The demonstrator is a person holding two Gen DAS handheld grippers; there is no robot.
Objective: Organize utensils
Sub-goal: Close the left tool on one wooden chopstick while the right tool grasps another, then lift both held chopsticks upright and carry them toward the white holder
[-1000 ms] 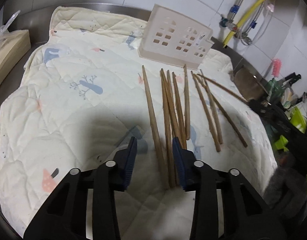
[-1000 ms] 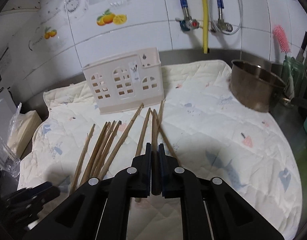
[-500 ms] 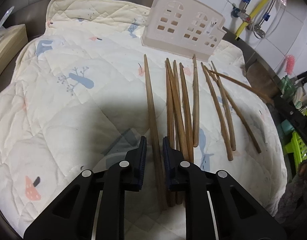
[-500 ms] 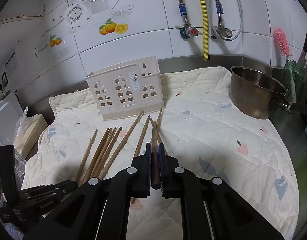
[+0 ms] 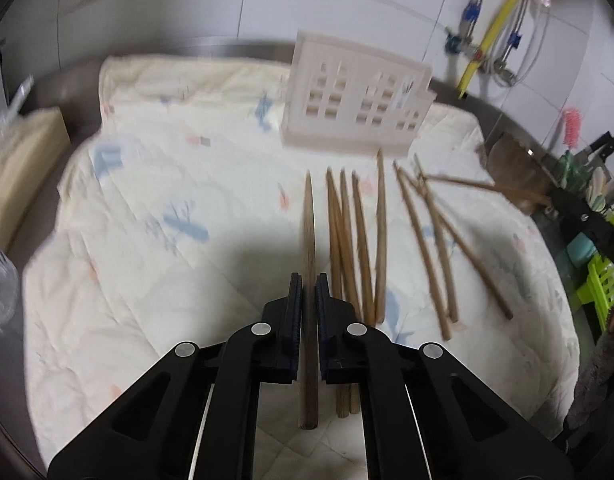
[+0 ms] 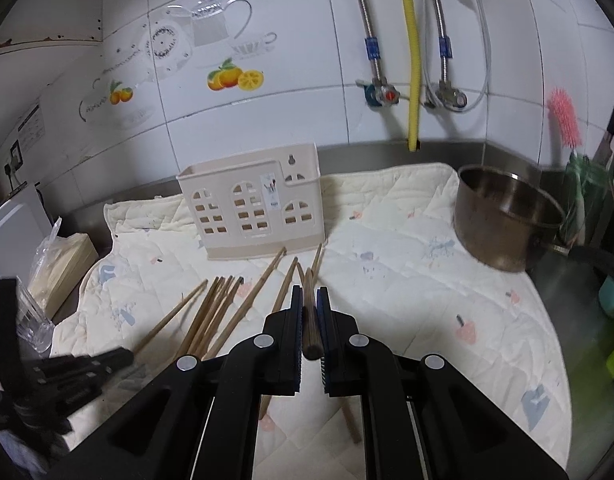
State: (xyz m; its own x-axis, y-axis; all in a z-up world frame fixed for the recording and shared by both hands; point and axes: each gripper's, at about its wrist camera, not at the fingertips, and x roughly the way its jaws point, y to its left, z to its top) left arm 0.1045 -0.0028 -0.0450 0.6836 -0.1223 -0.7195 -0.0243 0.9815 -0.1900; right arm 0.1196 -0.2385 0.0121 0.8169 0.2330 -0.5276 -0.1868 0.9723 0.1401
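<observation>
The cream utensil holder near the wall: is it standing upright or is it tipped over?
Upright. The cream utensil holder stands on its base on the quilted mat, open top upward, window cut-outs level.

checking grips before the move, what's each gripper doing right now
Left gripper: just closed, shut on a chopstick.
Right gripper: shut on a darker chopstick.

Steel pot (image 6: 507,220) on counter; pink brush (image 6: 565,118); yellow hose (image 6: 411,52).

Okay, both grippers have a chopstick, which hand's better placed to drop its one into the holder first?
Probably right. The right gripper grips its brown wooden chopstick near the butt end, facing the cream plastic cut-out holder almost head-on. The left gripper views it obliquely, clamped farther up its own chopstick.
</observation>
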